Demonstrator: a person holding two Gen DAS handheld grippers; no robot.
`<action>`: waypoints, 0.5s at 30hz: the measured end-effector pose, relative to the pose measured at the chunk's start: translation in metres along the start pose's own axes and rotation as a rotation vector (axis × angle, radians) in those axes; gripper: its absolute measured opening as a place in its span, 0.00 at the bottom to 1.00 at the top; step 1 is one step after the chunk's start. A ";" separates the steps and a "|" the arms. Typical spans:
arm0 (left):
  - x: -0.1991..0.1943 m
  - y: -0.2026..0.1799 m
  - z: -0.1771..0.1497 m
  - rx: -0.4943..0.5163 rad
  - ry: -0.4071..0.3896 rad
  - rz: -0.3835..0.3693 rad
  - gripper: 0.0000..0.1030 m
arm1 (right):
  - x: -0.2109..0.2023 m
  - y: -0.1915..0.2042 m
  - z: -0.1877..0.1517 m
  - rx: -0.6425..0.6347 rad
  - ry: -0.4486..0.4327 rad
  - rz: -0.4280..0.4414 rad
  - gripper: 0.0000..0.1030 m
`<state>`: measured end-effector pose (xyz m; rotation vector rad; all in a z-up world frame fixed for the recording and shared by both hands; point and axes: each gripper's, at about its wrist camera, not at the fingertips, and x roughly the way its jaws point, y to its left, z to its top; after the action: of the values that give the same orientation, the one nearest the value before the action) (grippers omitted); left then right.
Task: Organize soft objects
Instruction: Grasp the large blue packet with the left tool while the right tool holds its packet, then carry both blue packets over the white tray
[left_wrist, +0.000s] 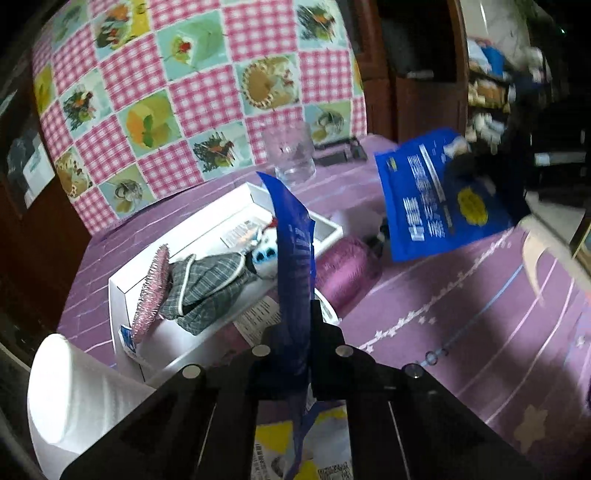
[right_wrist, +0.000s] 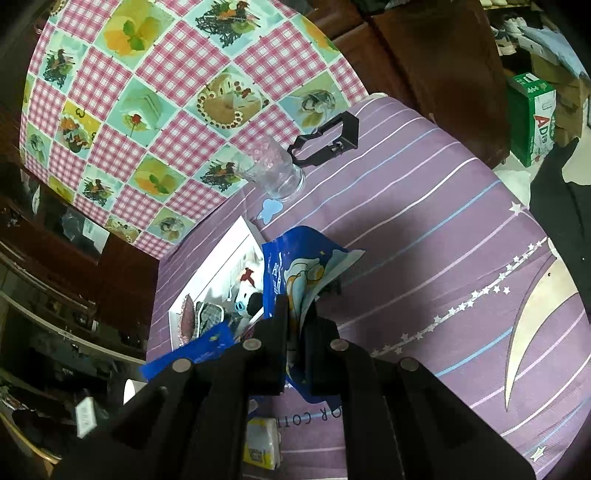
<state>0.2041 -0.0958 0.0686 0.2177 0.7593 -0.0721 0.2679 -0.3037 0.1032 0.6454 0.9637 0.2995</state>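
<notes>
Slippage is the main risk here. The left hand-held gripper (left_wrist: 295, 325) is clenched on the thin edge of a glossy blue plastic pouch (left_wrist: 293, 258), which stands up edge-on between its fingers above the near end of a shallow white cardboard box (left_wrist: 118, 291). The right hand-held gripper (right_wrist: 295, 314) is likewise clamped on a second blue plastic pouch printed with a pale cartoon figure (right_wrist: 303, 273); from the left wrist view this second pouch (left_wrist: 439, 195) hangs in the air well right of the box, over the purple striped cloth (left_wrist: 461, 314) covering the worktop.

Inside the box lie a small stuffed doll in a grey plaid coat (left_wrist: 207, 284) and a pink bristly pad (left_wrist: 153, 291) leaning at its near end. A purple fuzzy roll (left_wrist: 347, 269) lies just beside the box's right wall, and a clear glass tumbler (left_wrist: 291, 155) stands beyond the box.

Both grips are on slick film near an edge, so I judge a pouch could slide out if swung quickly. The box already looks fairly full, so a pouch laid in carelessly could ride up on the doll and tip over the low wall. The tumbler stands close to the box's far end; a wide sweep of the right pouch could knock it. A white paper roll (left_wrist: 74, 398) beside the left gripper could also be nudged as that arm lowers.
</notes>
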 end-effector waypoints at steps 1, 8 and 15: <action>-0.003 0.003 0.001 -0.014 -0.009 -0.010 0.04 | -0.002 0.001 0.000 -0.001 -0.006 -0.001 0.08; -0.050 0.036 0.012 -0.157 -0.136 -0.099 0.04 | -0.016 0.022 -0.005 -0.040 -0.033 0.043 0.08; -0.091 0.054 0.024 -0.220 -0.231 -0.111 0.04 | -0.020 0.056 -0.016 -0.104 -0.038 0.091 0.08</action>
<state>0.1626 -0.0495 0.1573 -0.0424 0.5436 -0.1157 0.2460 -0.2647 0.1450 0.5988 0.8776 0.4142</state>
